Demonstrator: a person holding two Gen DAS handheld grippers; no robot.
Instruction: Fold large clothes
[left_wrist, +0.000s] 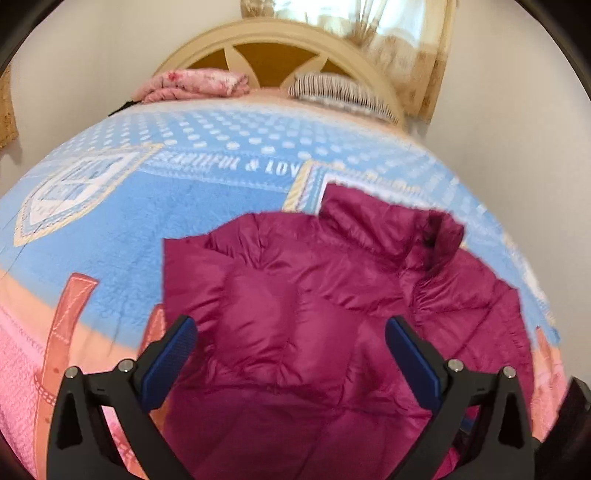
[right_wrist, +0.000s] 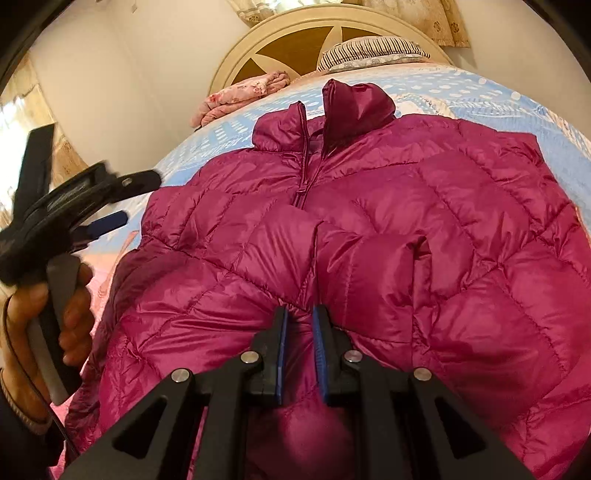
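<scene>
I see: cream arched headboard (right_wrist: 295, 26) 12 o'clock | plain pale wall (left_wrist: 92, 66) 10 o'clock | sunlit curtain (left_wrist: 406, 37) 1 o'clock

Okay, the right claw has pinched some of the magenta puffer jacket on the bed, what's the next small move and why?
Probably carry the pinched fabric across the jacket to finish that fold: the right claw is shut on it, while the left claw hangs open and empty above the jacket's edge.

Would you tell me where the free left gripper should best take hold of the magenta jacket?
Probably the outer side edge of the jacket nearest the left gripper, approached from that side: there the quilted fabric lies flat on the blanket, thin enough for open fingers.
</scene>
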